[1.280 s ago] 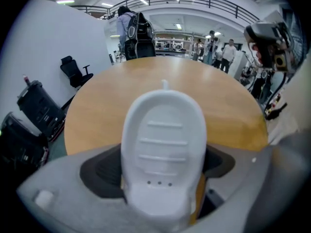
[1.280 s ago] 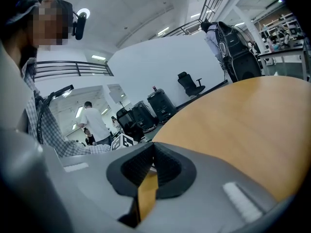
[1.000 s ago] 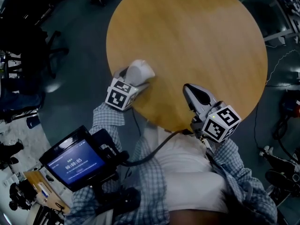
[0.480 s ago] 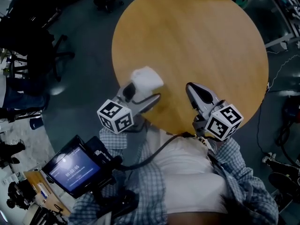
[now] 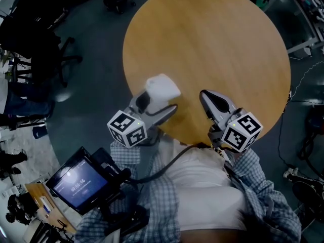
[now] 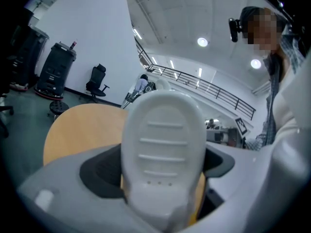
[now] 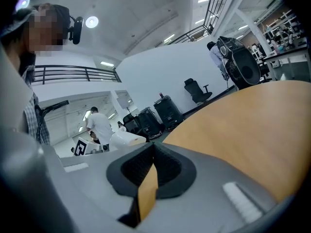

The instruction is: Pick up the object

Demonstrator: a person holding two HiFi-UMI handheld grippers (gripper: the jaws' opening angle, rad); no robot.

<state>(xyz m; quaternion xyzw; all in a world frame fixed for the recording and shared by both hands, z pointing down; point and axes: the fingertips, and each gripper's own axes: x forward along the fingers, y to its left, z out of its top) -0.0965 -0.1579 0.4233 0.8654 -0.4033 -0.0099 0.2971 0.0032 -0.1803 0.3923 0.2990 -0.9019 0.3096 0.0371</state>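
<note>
The left claw (image 5: 158, 103) was clamped on a smooth white plastic object (image 5: 163, 88), rounded with shallow ribs across its face, held over the near edge of the round worktop (image 5: 217, 44) and apparently lifted clear of it. The right claw (image 5: 208, 99) was pressed together, empty, above the matte wood-grain surface. Behind stood a tall white hall, a black office chair (image 6: 97, 79) and a balcony railing (image 6: 218, 87).

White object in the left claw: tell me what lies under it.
The white object, gripped by the left claw, has only the round wooden table under it, near the edge. The patch straight beneath is covered by object and claw.
</note>
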